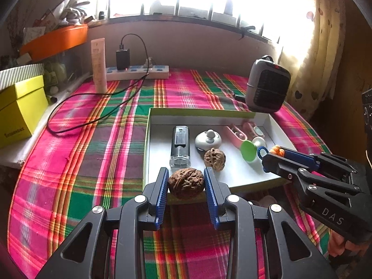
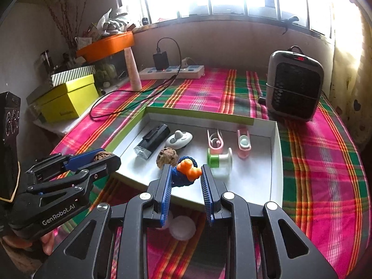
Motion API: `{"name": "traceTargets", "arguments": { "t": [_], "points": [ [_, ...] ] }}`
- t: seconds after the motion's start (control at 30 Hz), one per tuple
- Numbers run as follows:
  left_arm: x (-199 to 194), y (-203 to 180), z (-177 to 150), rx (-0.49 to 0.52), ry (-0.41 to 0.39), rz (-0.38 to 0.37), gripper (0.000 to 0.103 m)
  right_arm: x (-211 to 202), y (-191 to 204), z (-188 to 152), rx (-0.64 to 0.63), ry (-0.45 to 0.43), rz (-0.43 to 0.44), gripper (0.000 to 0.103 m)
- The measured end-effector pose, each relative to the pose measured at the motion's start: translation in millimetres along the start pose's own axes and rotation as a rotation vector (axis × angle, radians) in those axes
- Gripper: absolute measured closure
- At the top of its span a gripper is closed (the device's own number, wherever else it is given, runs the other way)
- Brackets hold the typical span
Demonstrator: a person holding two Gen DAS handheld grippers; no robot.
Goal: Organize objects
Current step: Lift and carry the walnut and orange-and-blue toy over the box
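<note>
My left gripper [image 1: 186, 176] is shut on a brown walnut [image 1: 186, 182] and holds it over the near edge of the white tray [image 1: 234, 176]. It also shows in the right wrist view [image 2: 105, 157]. My right gripper [image 2: 186, 174] is shut on a blue-and-orange knitted toy [image 2: 187, 171] above the tray's near edge [image 2: 276, 162]; it shows in the left wrist view [image 1: 267, 155]. In the tray lie a second walnut [image 1: 215, 158], a black flashlight [image 1: 180, 145], a white knob [image 1: 208, 139], a green-and-white spool [image 1: 252, 150] and pink clips [image 1: 234, 134].
A grey heater [image 2: 294, 84] stands behind the tray at the right. A power strip [image 1: 137, 71] with charger and black cable, a tall tube [image 1: 98, 66], a yellow box [image 1: 19, 109] and an orange bin [image 1: 54, 40] sit at the back left. A white round object [image 2: 182, 227] lies under my right gripper.
</note>
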State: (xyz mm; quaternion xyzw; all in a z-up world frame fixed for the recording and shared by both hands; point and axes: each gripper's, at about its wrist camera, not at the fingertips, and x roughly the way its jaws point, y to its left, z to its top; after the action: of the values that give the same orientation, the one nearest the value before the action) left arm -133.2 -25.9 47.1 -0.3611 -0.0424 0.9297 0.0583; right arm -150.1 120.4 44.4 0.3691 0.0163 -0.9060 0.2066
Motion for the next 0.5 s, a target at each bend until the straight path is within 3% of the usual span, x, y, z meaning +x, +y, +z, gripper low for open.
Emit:
{"name": "traceTargets", "arguments": {
  "t": [0.5],
  "points": [
    [26, -1, 6, 0.004, 0.041, 0.001, 0.074, 34, -5, 6, -0.020, 0.084, 0.019, 0.077]
  ]
}}
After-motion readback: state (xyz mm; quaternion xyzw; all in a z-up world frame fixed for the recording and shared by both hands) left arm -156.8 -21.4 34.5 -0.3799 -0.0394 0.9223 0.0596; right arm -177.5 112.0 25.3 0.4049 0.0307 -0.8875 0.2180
